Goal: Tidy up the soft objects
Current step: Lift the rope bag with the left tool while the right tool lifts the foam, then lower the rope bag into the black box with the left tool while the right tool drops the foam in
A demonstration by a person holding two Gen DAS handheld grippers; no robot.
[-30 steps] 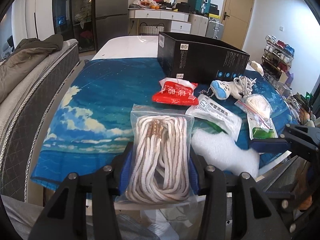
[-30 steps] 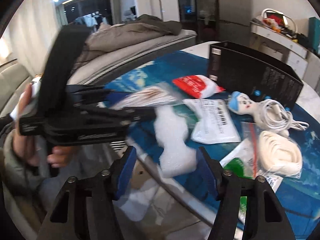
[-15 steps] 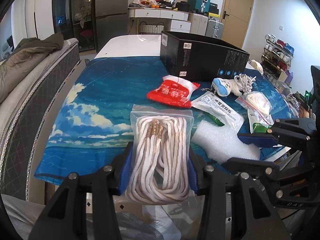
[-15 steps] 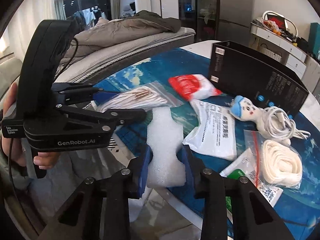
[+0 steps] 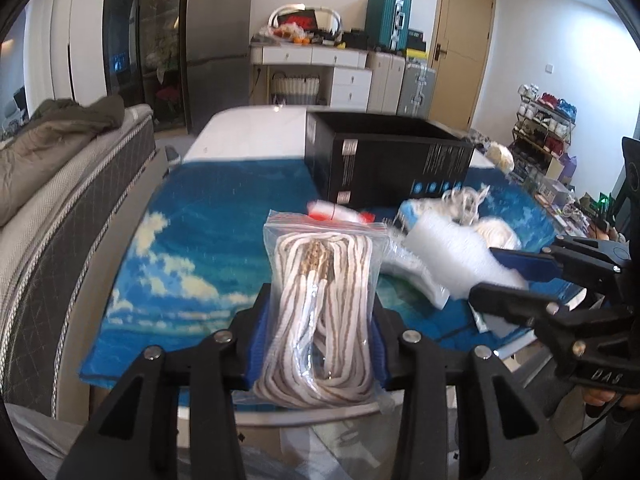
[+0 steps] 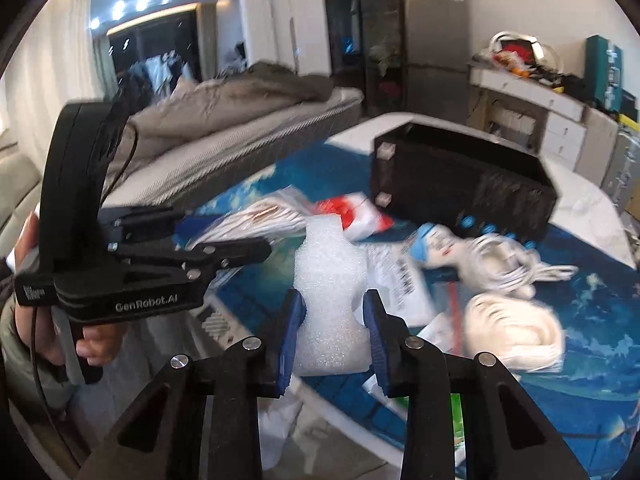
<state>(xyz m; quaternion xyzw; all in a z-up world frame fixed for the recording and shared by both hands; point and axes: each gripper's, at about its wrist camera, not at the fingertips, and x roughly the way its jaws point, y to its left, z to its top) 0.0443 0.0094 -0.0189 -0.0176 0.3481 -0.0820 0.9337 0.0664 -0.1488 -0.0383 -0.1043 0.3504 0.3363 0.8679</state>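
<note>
The surface (image 5: 224, 240), under a blue sky-print cloth, carries an open black box (image 5: 384, 168) toward its far edge. In front of the box lie a red packet (image 6: 356, 212), a white printed pouch (image 6: 400, 284), a small doll with a blue cap (image 6: 432, 244), a coiled white cable (image 6: 504, 264) and a bag of white cord (image 6: 516, 332), all blurred. Over the near edge, the left hand-held gripper (image 5: 320, 332), its jaws having just narrowed, clamps a clear bag of striped rope (image 5: 324, 312) upright. Beside it the right hand-held gripper (image 6: 332, 324) squeezes a white foam piece (image 6: 332, 292), lifted off the cloth.
</note>
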